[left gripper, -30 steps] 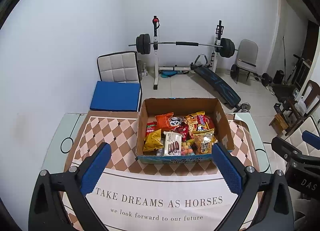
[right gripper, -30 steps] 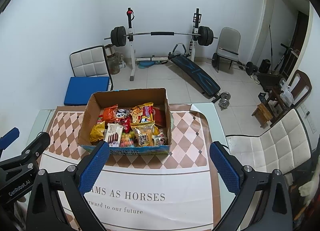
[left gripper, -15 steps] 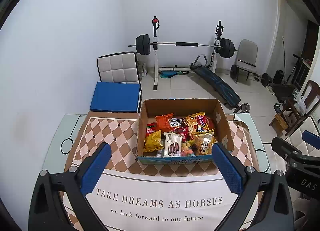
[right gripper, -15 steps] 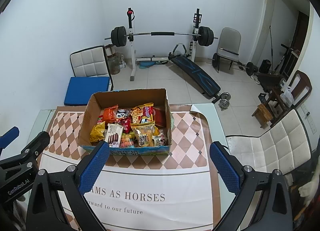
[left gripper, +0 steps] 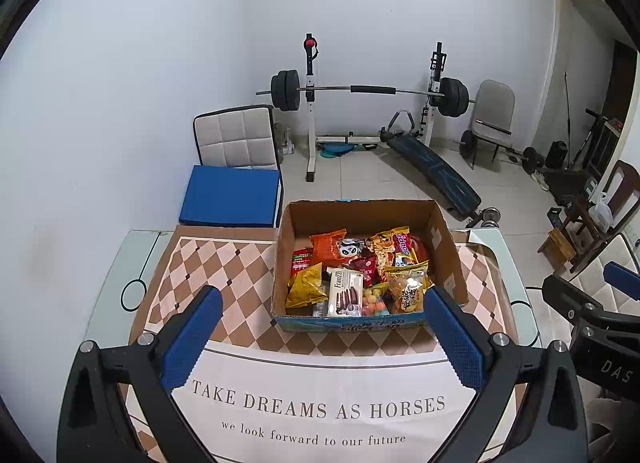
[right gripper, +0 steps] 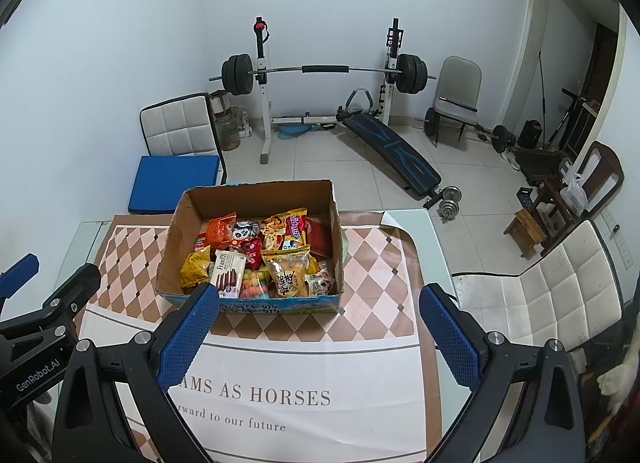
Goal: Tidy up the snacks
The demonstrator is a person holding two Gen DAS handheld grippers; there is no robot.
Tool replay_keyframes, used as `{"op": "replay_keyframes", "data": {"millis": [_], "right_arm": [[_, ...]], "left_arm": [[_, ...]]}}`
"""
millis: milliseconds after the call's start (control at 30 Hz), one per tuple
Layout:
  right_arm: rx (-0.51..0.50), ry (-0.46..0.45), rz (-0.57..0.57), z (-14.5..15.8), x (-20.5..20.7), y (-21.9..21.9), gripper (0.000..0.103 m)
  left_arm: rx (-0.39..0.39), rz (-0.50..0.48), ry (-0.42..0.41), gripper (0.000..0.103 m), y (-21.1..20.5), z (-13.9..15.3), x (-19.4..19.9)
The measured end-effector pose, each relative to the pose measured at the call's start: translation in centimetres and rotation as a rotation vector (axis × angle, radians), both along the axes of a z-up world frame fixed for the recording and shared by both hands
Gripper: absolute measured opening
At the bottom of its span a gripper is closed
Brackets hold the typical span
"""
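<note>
An open cardboard box [left gripper: 448,247] full of snack packets stands on the table, also in the right wrist view [right gripper: 176,239]. Inside lie a white Franzzi biscuit pack [left gripper: 344,293], a yellow chip bag [left gripper: 306,285], an orange bag [left gripper: 326,245] and several more. My left gripper [left gripper: 320,337] is open and empty, above the tablecloth just in front of the box. My right gripper [right gripper: 318,333] is open and empty, in front of the box's right half. Each gripper shows at the edge of the other's view.
The table carries a checkered cloth [left gripper: 224,263] with printed text. A white chair with a blue cushion [left gripper: 232,195] stands behind the table on the left, another white chair [right gripper: 552,295] on the right. A barbell rack [left gripper: 360,91] and bench stand on the floor behind.
</note>
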State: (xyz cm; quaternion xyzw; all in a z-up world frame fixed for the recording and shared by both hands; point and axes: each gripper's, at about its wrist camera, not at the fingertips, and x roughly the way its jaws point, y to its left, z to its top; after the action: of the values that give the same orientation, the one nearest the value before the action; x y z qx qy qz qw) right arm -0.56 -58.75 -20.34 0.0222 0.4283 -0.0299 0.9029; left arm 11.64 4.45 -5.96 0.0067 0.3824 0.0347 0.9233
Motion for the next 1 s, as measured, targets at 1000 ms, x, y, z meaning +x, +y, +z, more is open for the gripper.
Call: {"op": "replay_keyframes", "data": {"millis": [1000], "right_arm": [[0.012, 0.014, -0.012, -0.9, 0.16, 0.04, 0.102]], "left_arm": [[0.005, -0.003, 0.01, 0.103, 0.44, -0.06, 0.72]]}}
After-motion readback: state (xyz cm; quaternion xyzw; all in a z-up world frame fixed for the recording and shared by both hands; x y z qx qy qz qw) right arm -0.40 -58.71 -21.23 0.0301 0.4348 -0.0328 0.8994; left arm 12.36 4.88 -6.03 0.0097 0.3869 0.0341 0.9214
